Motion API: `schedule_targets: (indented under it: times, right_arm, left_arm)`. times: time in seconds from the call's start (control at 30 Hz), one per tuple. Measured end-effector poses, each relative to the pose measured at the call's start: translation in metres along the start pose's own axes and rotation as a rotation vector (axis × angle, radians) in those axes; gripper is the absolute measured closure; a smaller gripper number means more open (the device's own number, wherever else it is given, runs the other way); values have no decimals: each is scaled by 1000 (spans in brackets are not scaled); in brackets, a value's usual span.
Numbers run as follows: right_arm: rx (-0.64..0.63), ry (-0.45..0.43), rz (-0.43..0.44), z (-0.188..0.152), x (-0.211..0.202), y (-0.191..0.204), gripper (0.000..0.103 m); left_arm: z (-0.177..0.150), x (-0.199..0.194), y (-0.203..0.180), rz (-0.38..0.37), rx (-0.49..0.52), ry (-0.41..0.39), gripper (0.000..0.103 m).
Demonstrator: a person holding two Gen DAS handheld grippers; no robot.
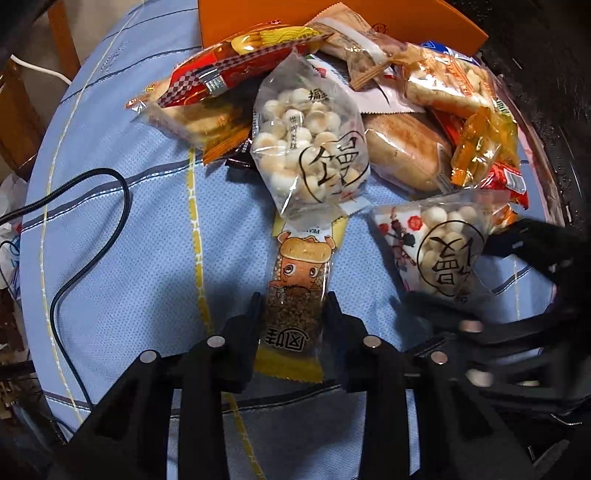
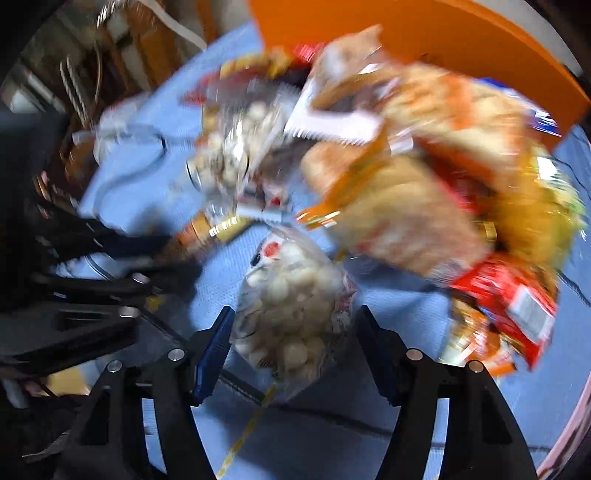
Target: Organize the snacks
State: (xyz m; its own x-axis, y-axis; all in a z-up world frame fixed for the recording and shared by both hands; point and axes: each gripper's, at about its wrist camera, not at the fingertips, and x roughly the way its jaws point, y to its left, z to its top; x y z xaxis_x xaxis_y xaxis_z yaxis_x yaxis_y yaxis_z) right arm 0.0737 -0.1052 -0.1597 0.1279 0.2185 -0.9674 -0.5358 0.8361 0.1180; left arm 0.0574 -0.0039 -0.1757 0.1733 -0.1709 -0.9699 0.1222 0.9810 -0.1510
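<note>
The left gripper [image 1: 293, 306] is pinching the bar [image 1: 295, 295] at lower centre; the right gripper [image 2: 291, 325] is straddling the bag [image 2: 291, 306], its grip unclear. The crinkly bag could be slipping.

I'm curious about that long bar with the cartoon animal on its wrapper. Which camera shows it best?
The left wrist view: the peanut bar lies sharp and whole between the left gripper fingers. The right wrist view is blurred, showing only part of it.

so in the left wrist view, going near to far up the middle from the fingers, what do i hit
left gripper, fingers either side of the long peanut bar → clear bag of small round biscuits → red checkered snack packet → orange box at the far edge of the blue tablecloth
</note>
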Motion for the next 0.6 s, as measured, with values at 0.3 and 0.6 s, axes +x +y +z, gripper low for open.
schedule_targets:
  times: [0.3, 0.6]
  right_arm:
    - [114, -86, 169, -8, -66, -19, 65]
    - [207, -160, 232, -15, -104, -47, 65]
  left_arm:
    - [0, -38, 21, -70, 21, -73, 73]
    - [1, -74, -1, -130, 55, -128, 103]
